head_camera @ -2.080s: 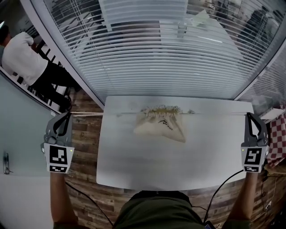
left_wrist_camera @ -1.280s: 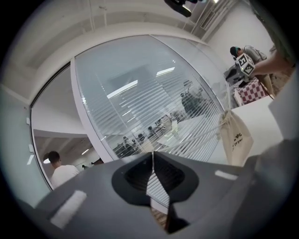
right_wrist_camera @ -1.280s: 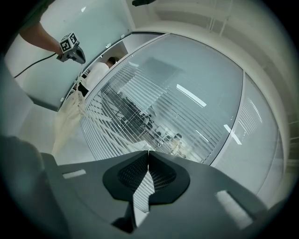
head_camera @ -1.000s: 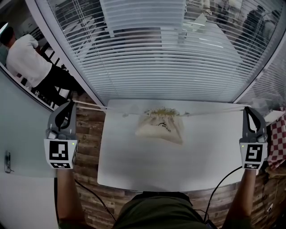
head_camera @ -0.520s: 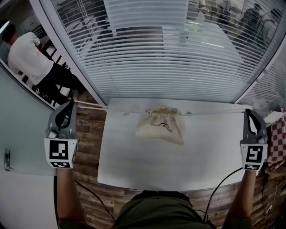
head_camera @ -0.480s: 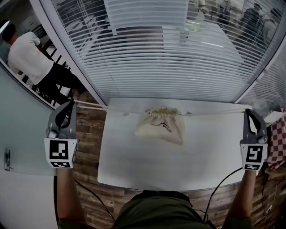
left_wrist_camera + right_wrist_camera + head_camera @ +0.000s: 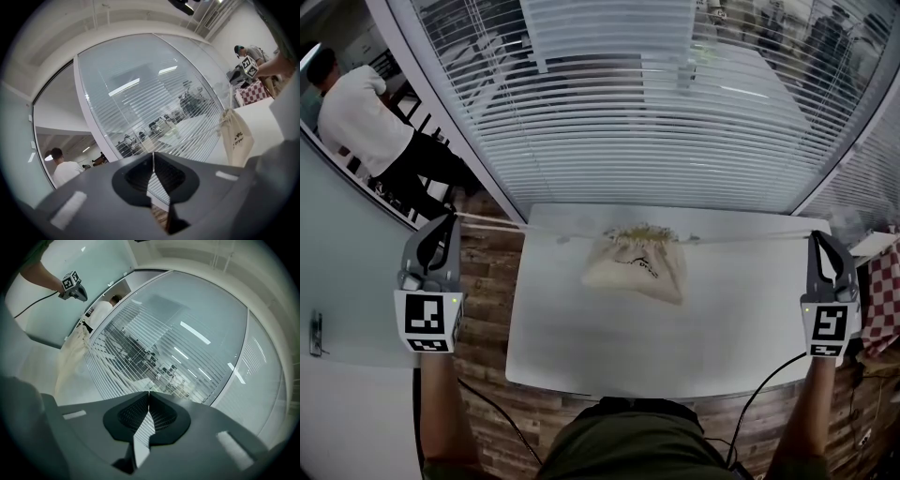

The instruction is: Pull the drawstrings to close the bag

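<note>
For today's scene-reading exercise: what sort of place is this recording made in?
Probably an office: a curved glass wall with slatted blinds, desks beyond it, and a person seated behind the partition.

A small cream cloth drawstring bag (image 7: 637,270) with dark print is lying flat on the far half of the white table (image 7: 581,347), its puckered mouth facing the far edge. Its pale cord drawstrings (image 7: 750,236) are stretching taut from the mouth, out to left and right.
</note>
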`<move>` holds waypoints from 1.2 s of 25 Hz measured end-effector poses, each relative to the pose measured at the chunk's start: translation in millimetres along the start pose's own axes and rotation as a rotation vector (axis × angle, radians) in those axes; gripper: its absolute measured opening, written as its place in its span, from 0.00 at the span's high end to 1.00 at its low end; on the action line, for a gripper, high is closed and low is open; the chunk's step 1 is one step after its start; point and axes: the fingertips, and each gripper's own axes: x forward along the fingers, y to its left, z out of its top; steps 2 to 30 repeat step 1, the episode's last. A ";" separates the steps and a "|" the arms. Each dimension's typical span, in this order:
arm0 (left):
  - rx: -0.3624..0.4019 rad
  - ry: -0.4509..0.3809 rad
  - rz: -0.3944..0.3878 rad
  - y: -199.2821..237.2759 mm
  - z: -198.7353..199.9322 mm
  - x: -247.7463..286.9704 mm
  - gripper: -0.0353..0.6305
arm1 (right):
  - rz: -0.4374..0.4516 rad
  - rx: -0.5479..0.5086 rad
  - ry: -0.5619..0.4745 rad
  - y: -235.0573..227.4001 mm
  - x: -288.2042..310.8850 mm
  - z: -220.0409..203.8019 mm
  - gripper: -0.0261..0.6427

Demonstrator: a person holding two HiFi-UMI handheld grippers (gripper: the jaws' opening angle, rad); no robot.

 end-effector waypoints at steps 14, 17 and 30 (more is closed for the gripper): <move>0.002 0.004 0.001 0.2 -1.1 -0.9 0.92 | 0.002 0.001 0.001 0.3 -0.6 -0.3 0.94; 0.002 0.004 0.001 0.2 -1.1 -0.9 0.92 | 0.002 0.001 0.001 0.3 -0.6 -0.3 0.94; 0.002 0.004 0.001 0.2 -1.1 -0.9 0.92 | 0.002 0.001 0.001 0.3 -0.6 -0.3 0.94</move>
